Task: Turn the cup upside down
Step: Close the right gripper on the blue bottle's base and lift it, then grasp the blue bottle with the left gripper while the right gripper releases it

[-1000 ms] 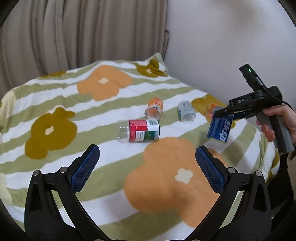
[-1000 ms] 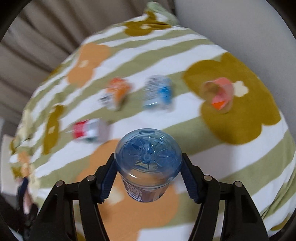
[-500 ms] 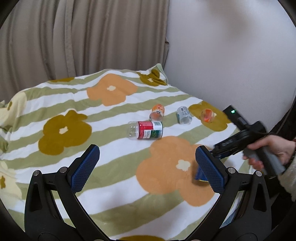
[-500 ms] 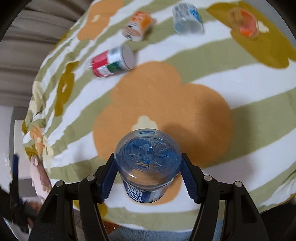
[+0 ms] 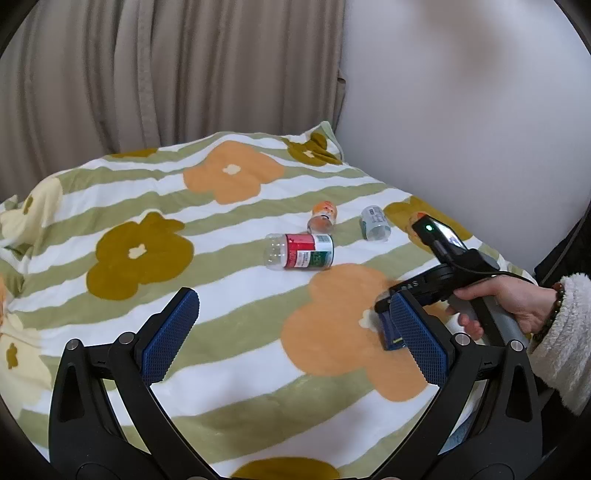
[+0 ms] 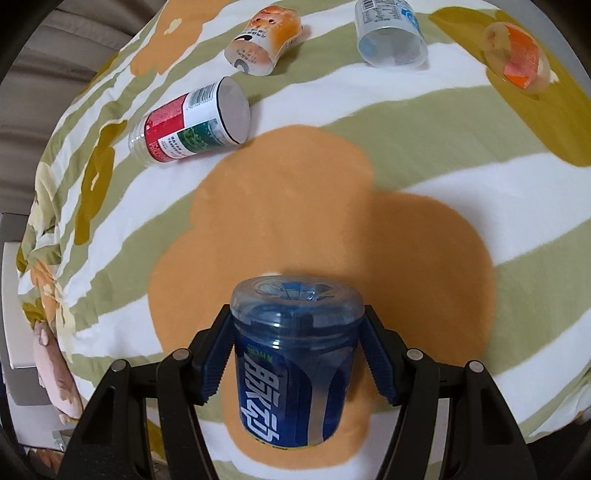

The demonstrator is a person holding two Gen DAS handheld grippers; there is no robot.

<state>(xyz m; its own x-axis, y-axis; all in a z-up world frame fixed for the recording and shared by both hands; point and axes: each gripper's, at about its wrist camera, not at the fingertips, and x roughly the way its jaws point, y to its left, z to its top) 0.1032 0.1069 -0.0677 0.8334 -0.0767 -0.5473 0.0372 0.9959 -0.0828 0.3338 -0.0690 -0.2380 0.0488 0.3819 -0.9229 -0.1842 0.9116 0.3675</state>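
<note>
A blue plastic cup (image 6: 291,365) with white lettering stands base up on the orange flower of the blanket (image 6: 424,177), between the pads of my right gripper (image 6: 295,354), which is shut on it. In the left wrist view only a sliver of the cup (image 5: 388,332) shows behind my left gripper's right finger. My left gripper (image 5: 291,332) is open and empty, held above the near part of the blanket.
Several cups lie on their sides further back: a red, white and green one (image 6: 188,122), an orange one (image 6: 262,40), a pale blue one (image 6: 391,33) and a small orange one (image 6: 517,55). Curtains (image 5: 166,74) and a white wall (image 5: 461,92) stand behind the bed.
My right gripper has come down and tilted the blue cup base up onto the orange flower. The left gripper has pulled back and risen a little.
</note>
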